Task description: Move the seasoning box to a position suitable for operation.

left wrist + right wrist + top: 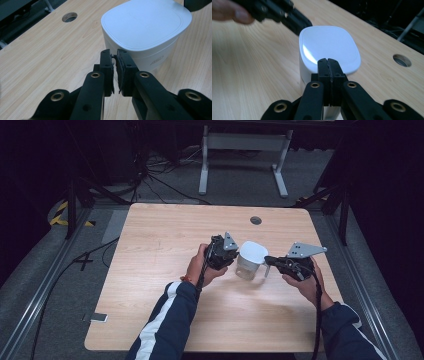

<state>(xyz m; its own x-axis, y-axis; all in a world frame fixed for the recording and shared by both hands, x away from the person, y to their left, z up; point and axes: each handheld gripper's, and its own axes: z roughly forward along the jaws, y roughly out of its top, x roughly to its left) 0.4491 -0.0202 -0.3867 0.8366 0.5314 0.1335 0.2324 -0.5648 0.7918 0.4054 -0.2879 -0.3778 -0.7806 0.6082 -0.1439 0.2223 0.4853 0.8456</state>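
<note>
High view showed a person working two hand-held grippers at a pale wooden table (150, 320), both closing in on a white lidded container (250, 260) that stood near the middle of the far half of the tabletop. At left, the left gripper (234, 256) reached the container's near-left side; in the left gripper view its jaws were drawn almost together, with only a narrow gap, and appeared to nip a thin tab or lip at the container's wall just under the lid (147, 23), though what exactly lay between the pads could not be made out. At right, the right gripper (268, 260) met the opposite side, and in the right gripper view its jaws were pressed fully together in front of the container's wall, apparently on its handle, which the jaws hid.

With the container gripped from two sides, uneven pulling seemed likely to tip it or pop the lid suddenly, and so slight a purchase on the left seemed liable to slip. Open tabletop lay broadly to the left and toward the person, less to the right, where the table's edge ran near the right hand (306, 282). A round cable hole (256, 220) sat beyond the container, well apart.
</note>
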